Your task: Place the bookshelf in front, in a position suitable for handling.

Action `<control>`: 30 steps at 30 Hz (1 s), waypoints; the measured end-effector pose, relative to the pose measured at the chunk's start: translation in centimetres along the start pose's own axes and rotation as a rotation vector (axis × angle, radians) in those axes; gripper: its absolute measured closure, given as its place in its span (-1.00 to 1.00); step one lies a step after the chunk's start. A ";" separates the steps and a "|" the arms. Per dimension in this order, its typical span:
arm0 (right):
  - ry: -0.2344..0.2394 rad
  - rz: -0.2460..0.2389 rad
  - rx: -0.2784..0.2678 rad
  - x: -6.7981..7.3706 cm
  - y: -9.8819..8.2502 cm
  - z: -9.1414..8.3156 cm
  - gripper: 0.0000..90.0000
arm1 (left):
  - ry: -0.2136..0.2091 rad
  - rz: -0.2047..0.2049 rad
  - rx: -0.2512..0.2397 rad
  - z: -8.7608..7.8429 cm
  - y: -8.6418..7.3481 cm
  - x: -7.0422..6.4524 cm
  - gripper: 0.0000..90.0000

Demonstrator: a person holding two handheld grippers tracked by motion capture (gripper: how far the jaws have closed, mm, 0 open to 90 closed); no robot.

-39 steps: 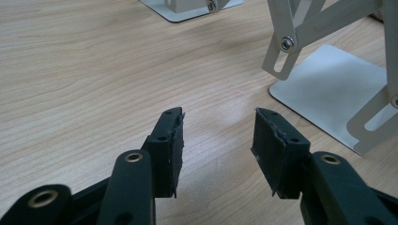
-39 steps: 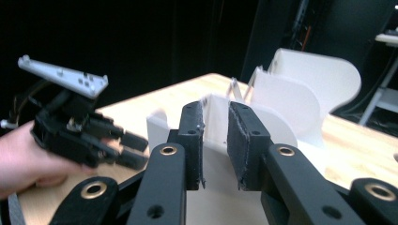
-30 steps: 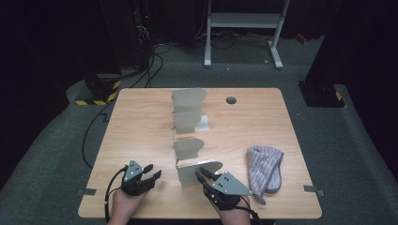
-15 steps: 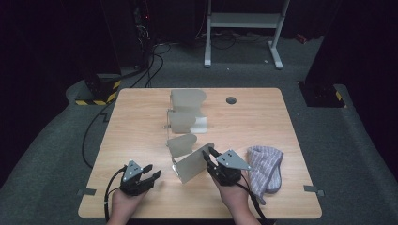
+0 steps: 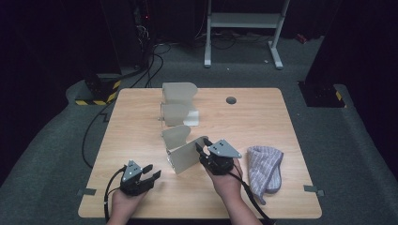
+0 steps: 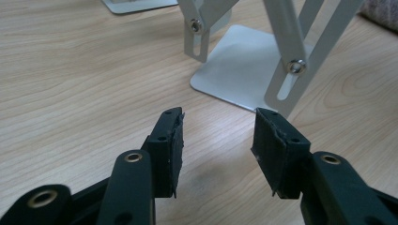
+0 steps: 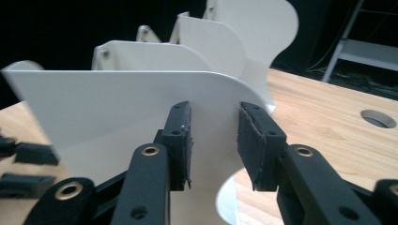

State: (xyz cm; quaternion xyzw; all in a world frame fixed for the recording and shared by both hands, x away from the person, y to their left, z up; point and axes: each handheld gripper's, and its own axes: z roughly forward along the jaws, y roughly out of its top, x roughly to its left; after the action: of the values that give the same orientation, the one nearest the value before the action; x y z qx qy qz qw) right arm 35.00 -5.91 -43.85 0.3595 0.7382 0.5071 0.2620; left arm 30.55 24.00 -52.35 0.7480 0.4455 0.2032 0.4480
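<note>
So, going left to right with the expandable desk file rack (image 5: 178, 112) as the reference: the left gripper (image 5: 154, 170) is parked on the wooden table (image 5: 263, 112) just left of and in front of the rack's near end. Its jaws are spread with nothing between them, and they are aimed at the rack's flat base plate (image 6: 234, 70) and scissor links (image 6: 286, 42).

The change is at the rack's nearest divider plate (image 5: 185, 157). A second ago it is seen lying lower and closer to the table's front edge; now it is stood up at an angle and shifted a bit towards the rest of the rack.

Just right of that plate, the right gripper (image 5: 202, 144) is found with its jaws parted, and they have just been opening. From its own camera the plate (image 7: 117, 108) is seen broadside just ahead of the pads (image 7: 180, 136), not pinched between them, so it looks let go.

Well right of the rack, a striped cloth (image 5: 265, 166) is left lying.

Best guess: the end plate counts as repositioned, and another grab is probably needed before the rack is closed up or stretched further.
</note>
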 end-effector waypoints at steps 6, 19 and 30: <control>0.020 -0.005 0.004 0.4 -1.3 -1.5 0.38 | -0.043 0.001 -0.029 0.7 0.9 -1.7 0.30; 0.001 0.036 0.051 -1.1 -6.5 -4.9 0.38 | -0.063 0.018 -0.026 2.9 2.4 -4.3 0.45; -0.032 0.083 0.044 -2.6 -7.3 -6.4 0.37 | -0.081 0.035 -0.005 6.6 3.9 -6.8 0.35</control>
State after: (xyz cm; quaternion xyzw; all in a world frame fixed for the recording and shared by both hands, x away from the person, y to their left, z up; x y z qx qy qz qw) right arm 29.80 -13.26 -48.37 0.4036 0.7293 0.4954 0.2448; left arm 33.55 14.21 -51.74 0.7623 0.4132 0.1817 0.4638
